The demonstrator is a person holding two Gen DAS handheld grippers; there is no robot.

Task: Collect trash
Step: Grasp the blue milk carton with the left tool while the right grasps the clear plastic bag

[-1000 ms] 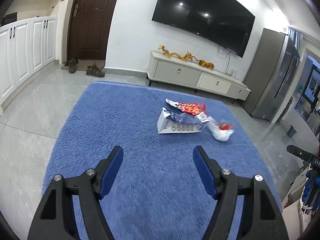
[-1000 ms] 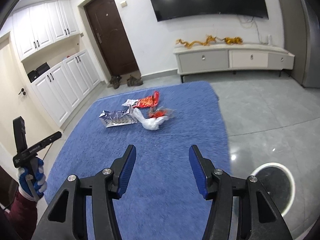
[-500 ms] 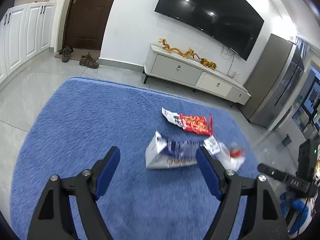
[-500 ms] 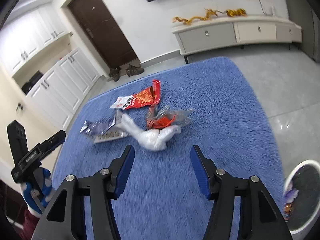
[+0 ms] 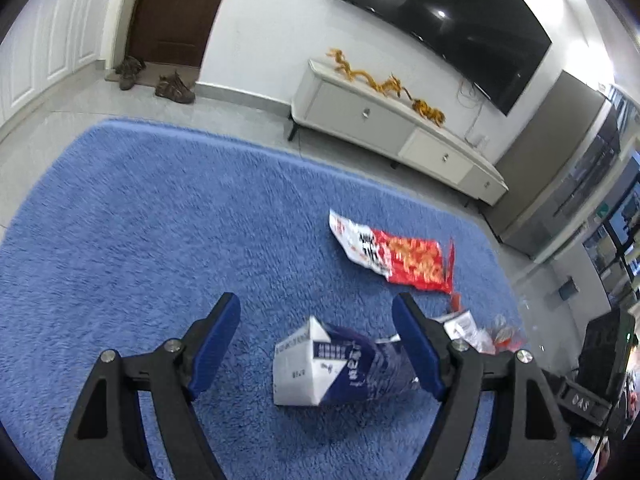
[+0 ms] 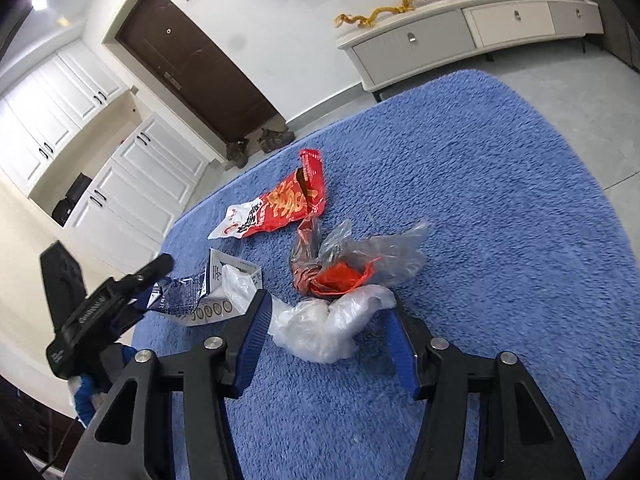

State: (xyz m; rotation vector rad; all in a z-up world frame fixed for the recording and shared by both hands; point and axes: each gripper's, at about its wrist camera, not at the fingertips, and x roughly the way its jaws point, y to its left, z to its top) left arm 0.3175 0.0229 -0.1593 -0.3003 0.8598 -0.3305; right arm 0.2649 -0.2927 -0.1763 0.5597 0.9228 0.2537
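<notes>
Blue shag rug (image 5: 160, 220) carried all the trash, and you held your left claw (image 5: 316, 344) spread wide, low over the crumpled blue-and-white carton (image 5: 332, 364), which lay just inside its right finger. Your right claw (image 6: 326, 336) gaped too, with the white plastic bag (image 6: 324, 320) lying between its fingers. Beyond sat the clear bag with red scraps (image 6: 360, 264) and the red snack wrapper (image 6: 280, 204).

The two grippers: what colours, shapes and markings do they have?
The left gripper and right gripper look alike: black angular frames with triangular cut-outs, silver round bolts, and flat blue pads on the fingers. White lettering marks the left gripper's black body. The hand wears a blue glove.
</notes>
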